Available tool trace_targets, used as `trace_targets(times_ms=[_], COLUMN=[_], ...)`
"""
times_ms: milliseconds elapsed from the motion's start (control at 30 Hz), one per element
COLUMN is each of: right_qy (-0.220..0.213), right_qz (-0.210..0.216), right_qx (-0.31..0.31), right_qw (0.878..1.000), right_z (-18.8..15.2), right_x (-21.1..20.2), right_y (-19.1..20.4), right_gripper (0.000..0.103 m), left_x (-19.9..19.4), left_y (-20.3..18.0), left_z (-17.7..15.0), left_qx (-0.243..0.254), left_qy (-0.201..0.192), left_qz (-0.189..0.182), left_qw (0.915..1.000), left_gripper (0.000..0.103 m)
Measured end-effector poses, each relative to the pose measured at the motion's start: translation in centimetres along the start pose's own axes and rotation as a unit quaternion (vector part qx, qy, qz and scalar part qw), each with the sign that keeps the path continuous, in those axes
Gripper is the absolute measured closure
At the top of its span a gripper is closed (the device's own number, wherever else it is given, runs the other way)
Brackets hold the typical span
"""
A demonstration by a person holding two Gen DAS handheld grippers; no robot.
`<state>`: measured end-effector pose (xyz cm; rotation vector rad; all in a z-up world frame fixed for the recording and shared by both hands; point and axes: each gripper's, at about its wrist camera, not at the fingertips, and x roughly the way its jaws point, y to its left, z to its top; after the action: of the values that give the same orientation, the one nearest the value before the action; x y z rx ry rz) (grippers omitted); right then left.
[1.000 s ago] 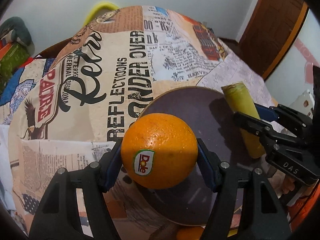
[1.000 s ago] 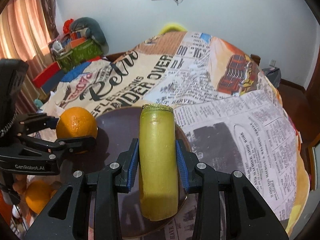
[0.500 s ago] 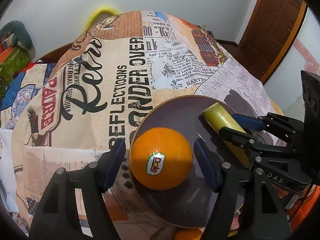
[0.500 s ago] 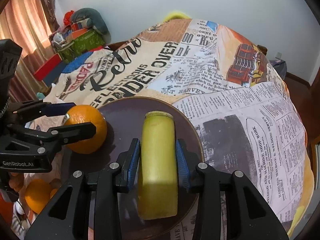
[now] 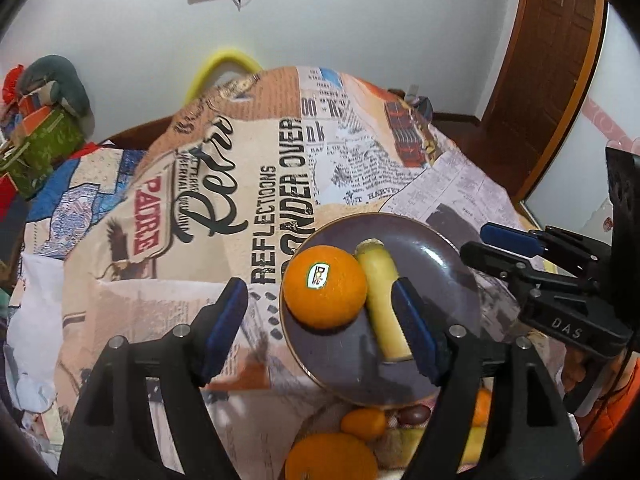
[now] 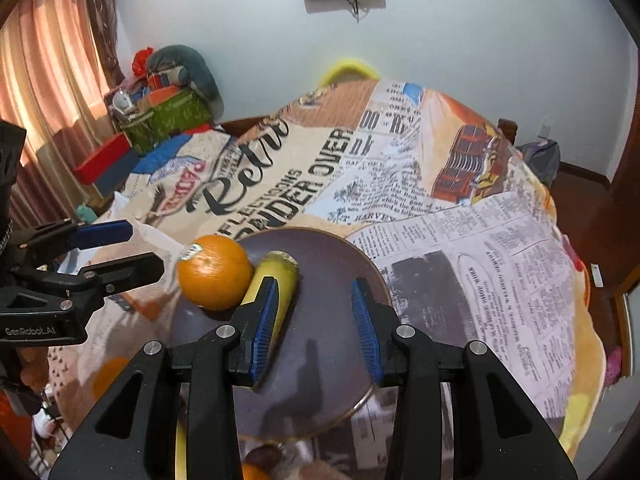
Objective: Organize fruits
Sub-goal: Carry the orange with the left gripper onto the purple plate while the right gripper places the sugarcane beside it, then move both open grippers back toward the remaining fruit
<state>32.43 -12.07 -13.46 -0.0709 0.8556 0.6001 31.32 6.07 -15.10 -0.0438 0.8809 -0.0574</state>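
A dark round plate (image 5: 436,256) (image 6: 332,256) lies on the printed tablecloth. On it rest an orange (image 5: 325,286) (image 6: 214,272) with a Dole sticker and a yellow-green fruit piece (image 5: 382,292) (image 6: 276,276), touching side by side. My left gripper (image 5: 320,328) is open and empty, raised behind the plate's left part. My right gripper (image 6: 314,320) is open and empty above the plate, its left pad in front of the yellow piece. Each gripper shows in the other's view: the right one (image 5: 480,244), the left one (image 6: 140,248).
More oranges (image 5: 332,456) and other fruit (image 5: 414,414) lie near the front edge below the plate. The table's edge falls off at the right (image 6: 576,320). A yellow chair back (image 5: 224,64) stands behind the table; boxes and bags (image 6: 164,112) are stacked at the far left.
Both grippers have opened, let go of the orange and the yellow piece on the plate, and pulled back and up. The two fruits now lie touching.
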Motion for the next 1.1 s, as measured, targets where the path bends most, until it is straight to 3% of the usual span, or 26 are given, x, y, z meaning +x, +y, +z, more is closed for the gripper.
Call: trace_targets(times_ms=[333, 533, 800, 1100], right_qy=[-0.042, -0.051, -0.036, -0.004], right_qz=[0.0, 0.0, 0.01, 0.024], right_qx=[0.002, -0.004, -0.01, -0.008], right_qw=[0.999, 0.999, 0.999, 1.0], right_z=[-1.3, -2.8, -5.9, -8.2], right_x=[-5.3, -7.3, -7.7, -5.8], right_y=[1.5, 2.4, 3.2, 4.1], right_gripper=[0.064, 0.063, 0.063, 0.063], left_x=[-5.5, -7.1, -6.9, -3.7], left_y=[-0.5, -0.6, -0.2, 0.1], left_z=[-2.8, -5.4, -9.0, -12.1], left_qx=[0.002, -0.008, -0.021, -0.029], left_qy=[-0.033, -0.032, -0.001, 0.046], left_qz=[0.021, 0.026, 0.029, 0.028], left_qw=[0.9992, 0.9991, 0.9993, 0.9981], left_gripper=[0.021, 0.017, 0.017, 0.017])
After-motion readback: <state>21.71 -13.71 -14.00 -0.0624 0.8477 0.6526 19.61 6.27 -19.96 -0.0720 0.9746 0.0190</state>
